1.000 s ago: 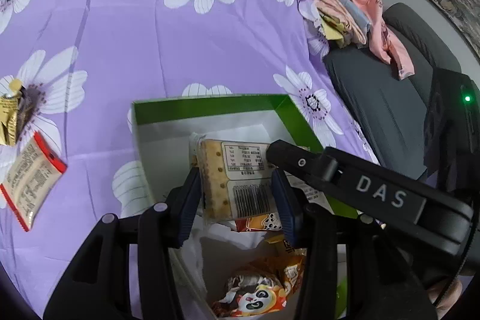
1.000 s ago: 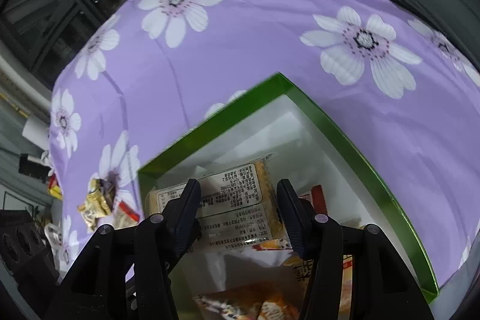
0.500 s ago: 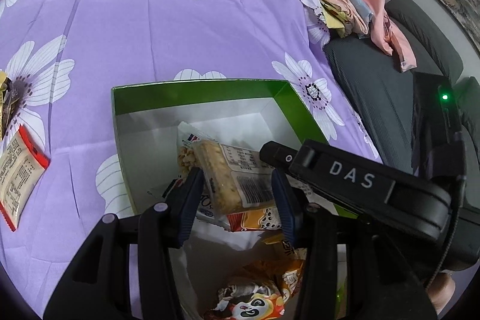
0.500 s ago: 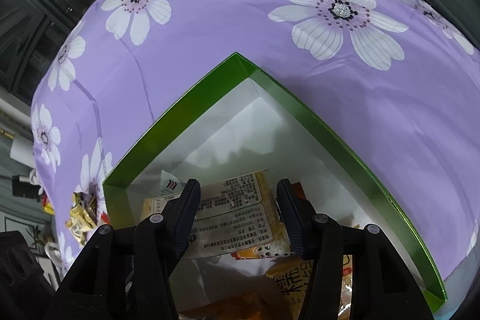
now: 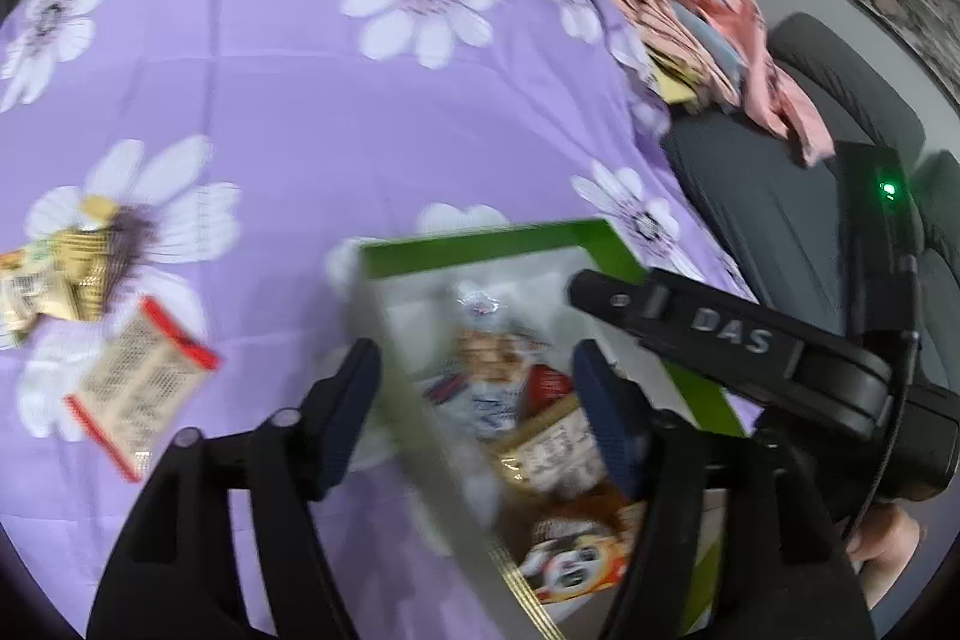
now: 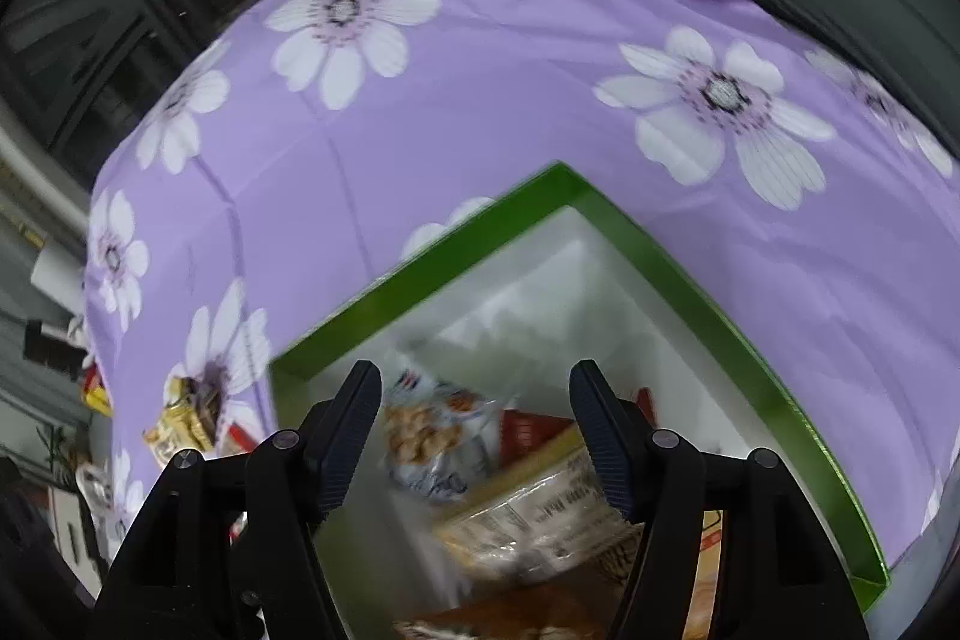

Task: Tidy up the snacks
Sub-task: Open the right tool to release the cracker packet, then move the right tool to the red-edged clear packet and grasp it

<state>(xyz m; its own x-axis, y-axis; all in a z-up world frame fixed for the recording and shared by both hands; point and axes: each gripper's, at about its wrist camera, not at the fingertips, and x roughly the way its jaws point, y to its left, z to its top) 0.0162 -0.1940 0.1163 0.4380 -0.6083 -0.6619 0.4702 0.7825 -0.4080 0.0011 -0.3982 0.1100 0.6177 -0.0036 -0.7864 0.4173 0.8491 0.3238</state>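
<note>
On purple tablecloth [image 5: 336, 112] (white flowers), green box [image 6: 468, 244]

Left gripper [image 5: 480, 400]: matte black plastic frame, two arms ending in fingers [image 5: 351, 412] faced with dark blue ribbed pads. A round silver screw head sits on each arm joint.

Right gripper [image 6: 477, 427]: same build, black arms, dark blue ribbed pads, silver screw heads at the joints. In the left wrist view its black body carries grey raised lettering "DAS", a small lit green lamp and a thin black cable along its rear. Bare fingertips [image 5: 882, 544] show beneath it.
</note>
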